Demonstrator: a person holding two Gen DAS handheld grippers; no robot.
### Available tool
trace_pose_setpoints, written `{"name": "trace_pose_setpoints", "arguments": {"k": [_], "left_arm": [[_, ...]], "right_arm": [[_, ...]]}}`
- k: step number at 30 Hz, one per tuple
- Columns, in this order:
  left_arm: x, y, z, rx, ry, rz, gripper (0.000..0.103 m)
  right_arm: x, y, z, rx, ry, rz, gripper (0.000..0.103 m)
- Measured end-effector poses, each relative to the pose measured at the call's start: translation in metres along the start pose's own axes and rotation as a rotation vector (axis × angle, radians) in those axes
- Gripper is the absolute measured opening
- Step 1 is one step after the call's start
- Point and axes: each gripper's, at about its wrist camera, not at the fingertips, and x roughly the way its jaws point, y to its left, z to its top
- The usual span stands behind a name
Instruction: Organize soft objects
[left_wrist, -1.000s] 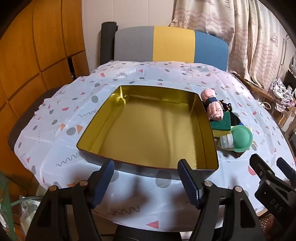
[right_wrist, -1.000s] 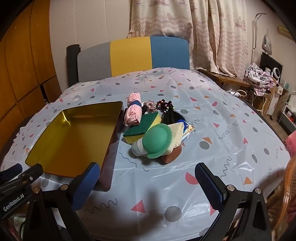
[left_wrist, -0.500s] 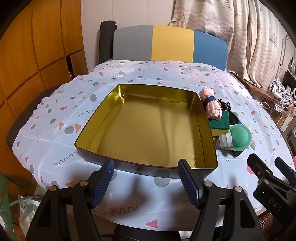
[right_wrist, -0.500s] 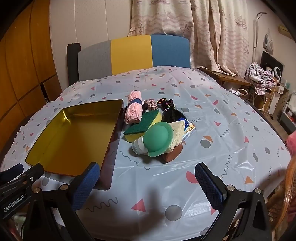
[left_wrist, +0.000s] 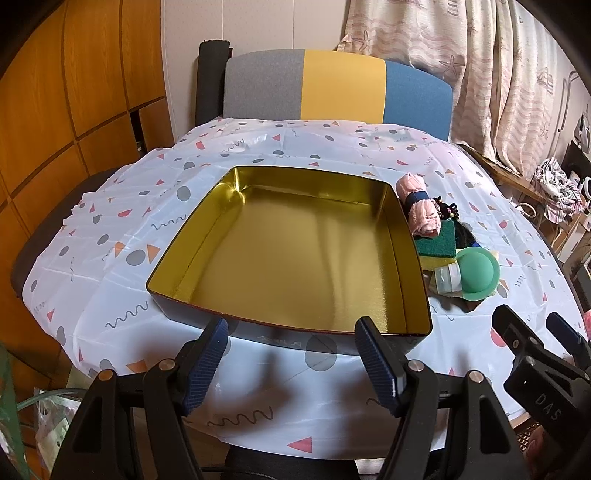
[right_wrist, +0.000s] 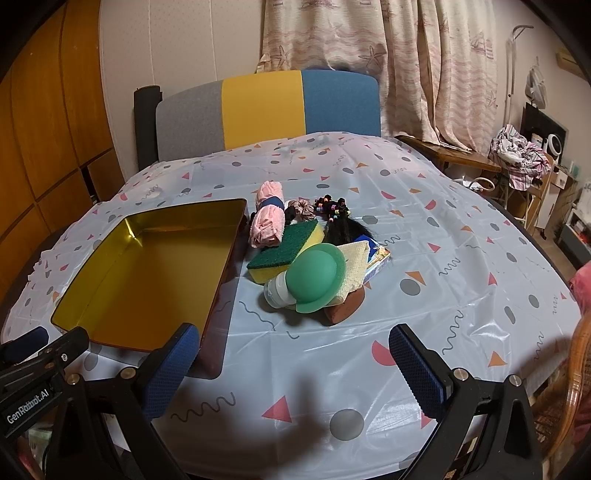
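A pile of soft things, with a pink rolled cloth (right_wrist: 269, 221), green-topped sponge (right_wrist: 286, 249) and green silicone cap (right_wrist: 317, 275), sits on the table (right_wrist: 443, 280) just right of a gold tin (left_wrist: 295, 258). Left gripper (left_wrist: 295, 354) and right gripper (right_wrist: 295, 363) hover with jaws apart, holding nothing.

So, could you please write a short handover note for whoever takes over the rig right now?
Left gripper: open, empty, at the near wall of the gold tin.
Right gripper: open, empty, over the tablecloth, short of the pile.
Things: tin holds nothing. Beside its right wall lie a pink cloth roll, green-and-yellow sponge, scrunchie, black hair ties and a green dome-capped bottle, heaped together.
Done: nothing moved into the tin.
Left: probably pick up each soft item and place it in the tin.
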Motion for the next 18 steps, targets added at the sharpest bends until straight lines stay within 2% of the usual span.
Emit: {"name": "trace_pose_setpoints", "arguments": {"k": [18], "left_arm": [[0.0036, 0.0023, -0.0040, -0.006, 0.020, -0.035, 0.072]], "right_arm": [[0.0017, -0.0049, -0.0009, 0.008, 0.015, -0.006, 0.103]]}}
